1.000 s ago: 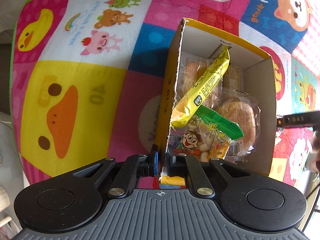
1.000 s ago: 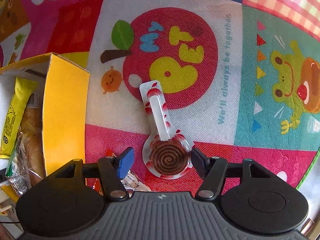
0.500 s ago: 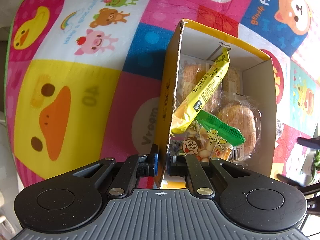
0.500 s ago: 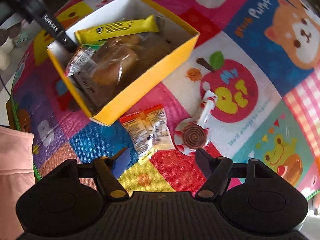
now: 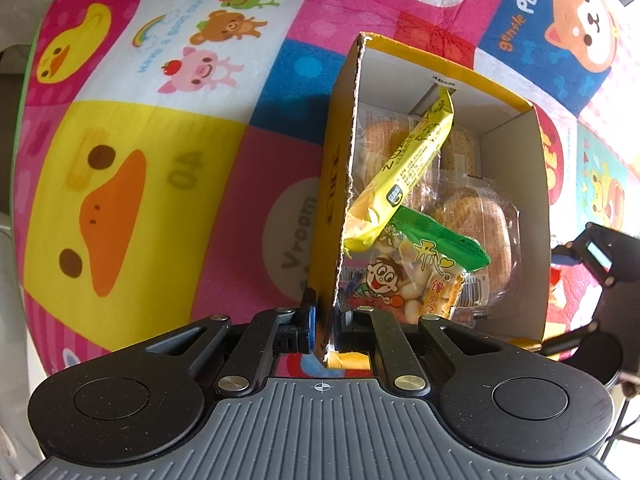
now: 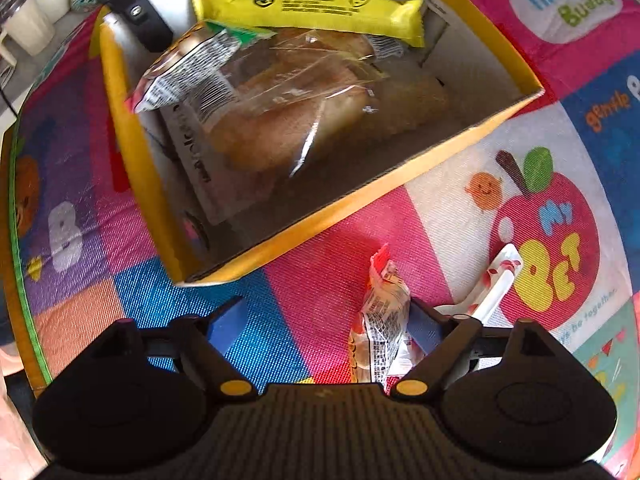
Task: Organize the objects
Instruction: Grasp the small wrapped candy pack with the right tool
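The left gripper [image 5: 324, 326] is clamped on the near wall of the yellow box [image 5: 334, 184], one pad outside and one inside the cardboard. The right gripper [image 6: 324, 326] hangs just outside the box's near corner with its jaws spread wide and nothing pressed between them; the orange-and-white snack packet [image 6: 380, 320] lies on the play mat [image 6: 280, 320] against its right finger, and the lollipop [image 6: 494, 288] lies just beyond that, both outside the box. Inside the box sit wrapped bread buns [image 6: 304, 120], a cartoon snack bag [image 5: 404, 284] and, farthest in, the long yellow bar [image 6: 308, 10].
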Motion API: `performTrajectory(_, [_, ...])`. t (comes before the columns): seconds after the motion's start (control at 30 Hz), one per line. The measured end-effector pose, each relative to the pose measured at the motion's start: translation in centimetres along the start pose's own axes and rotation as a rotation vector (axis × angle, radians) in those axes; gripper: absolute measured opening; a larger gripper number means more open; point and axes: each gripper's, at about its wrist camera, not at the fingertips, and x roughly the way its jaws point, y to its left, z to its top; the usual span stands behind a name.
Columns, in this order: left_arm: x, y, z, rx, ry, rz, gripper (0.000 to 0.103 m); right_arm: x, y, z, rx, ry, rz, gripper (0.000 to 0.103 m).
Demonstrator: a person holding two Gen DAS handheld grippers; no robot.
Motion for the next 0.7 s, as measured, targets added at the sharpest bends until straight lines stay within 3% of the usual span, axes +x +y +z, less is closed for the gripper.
performTrajectory(0.07, [0.2, -0.2, 0.1, 0.021, 0.004, 0.008, 0.009, -0.2, -0.4, 0.2, 0.015, -0.015, -0.049, 0.067])
performTrajectory(0.13, [0.5, -0.4, 0.2, 0.04, 0.01, 0.013, 0.009, -0.4, -0.5, 0.4, 0.015, -0.043, -0.137, 0.068])
performTrajectory(0.23, [0.5, -0.3, 0.4, 0.05, 0.018, 0.004, 0.009, -0.8, -0.9, 0.5, 0.038, -0.035, -0.168, 0.071])
performTrajectory(0.43, [0.6, 0.3, 0.4, 0.026, 0.02, -0.027, 0.01, -5.3, -1.2, -2.4, 0.214, -0.083, -0.035, 0.074])
performTrajectory(0.5, [0.7, 0.2, 0.5, 0.03, 0.022, -0.028, 0.011, -6.6, -0.8, -3.1, 0.254, -0.098, -0.042, 0.075])
performTrajectory(0.6, [0.7, 0.4, 0.5, 0.026, 0.025, -0.034, 0.011, -7.2, 1.5, -3.5, 0.058, -0.13, -0.128, 0.081])
performTrajectory(0.7, [0.6, 0.5, 0.4, 0.009, 0.019, -0.036, 0.011, -6.0, 2.8, -3.1, -0.111, -0.118, -0.127, 0.082])
